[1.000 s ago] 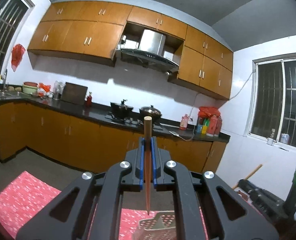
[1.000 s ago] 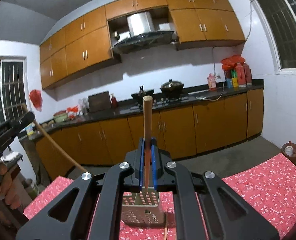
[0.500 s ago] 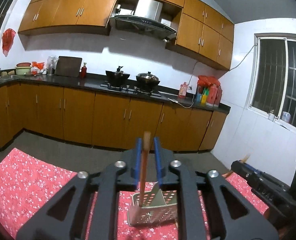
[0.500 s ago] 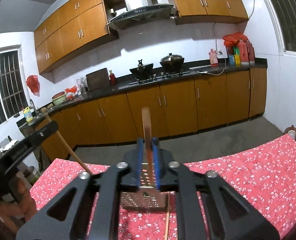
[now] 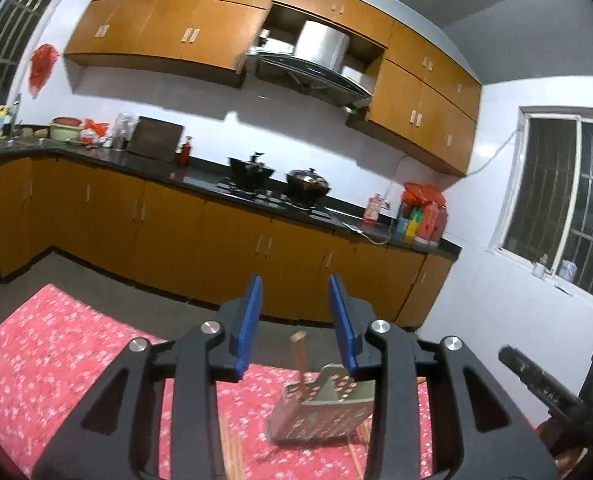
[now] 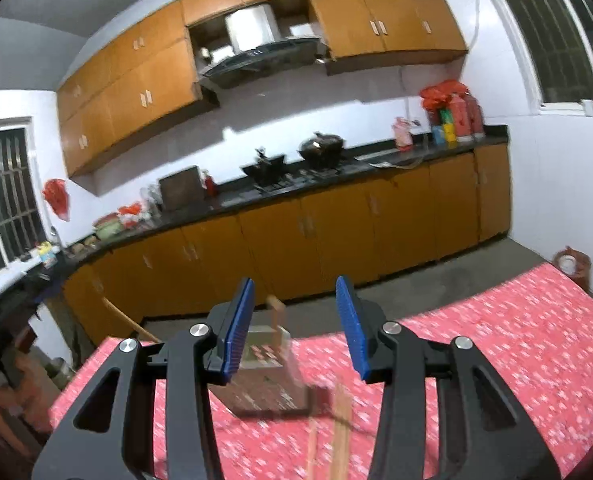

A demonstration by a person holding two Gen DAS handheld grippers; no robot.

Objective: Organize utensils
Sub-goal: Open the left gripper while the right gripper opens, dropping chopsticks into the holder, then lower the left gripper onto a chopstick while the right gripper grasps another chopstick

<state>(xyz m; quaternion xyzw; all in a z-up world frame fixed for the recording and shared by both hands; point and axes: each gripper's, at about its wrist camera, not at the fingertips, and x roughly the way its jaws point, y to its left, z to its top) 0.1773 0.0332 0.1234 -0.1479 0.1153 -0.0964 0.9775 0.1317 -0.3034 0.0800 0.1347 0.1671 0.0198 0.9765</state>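
A perforated metal utensil holder (image 5: pixel 320 412) stands on the red floral tablecloth (image 5: pixel 56 360); it also shows in the right wrist view (image 6: pixel 264 380). A wooden chopstick (image 5: pixel 298 356) stands in it, also seen in the right wrist view (image 6: pixel 276 320). My left gripper (image 5: pixel 296 328) is open and empty above the holder. My right gripper (image 6: pixel 294 328) is open and empty, just above the holder. More chopsticks (image 6: pixel 336 432) lie on the cloth in front of the holder. The view is blurred.
Wooden cabinets and a dark counter (image 5: pixel 200 176) with pots run along the far wall. The right gripper's body (image 5: pixel 544 384) shows at the right edge of the left wrist view. The table's far edge (image 6: pixel 416 320) lies just behind the holder.
Both grippers opened and let go of their chopsticks, which dropped into the holder. Both grippers tilted and pulled back slightly.
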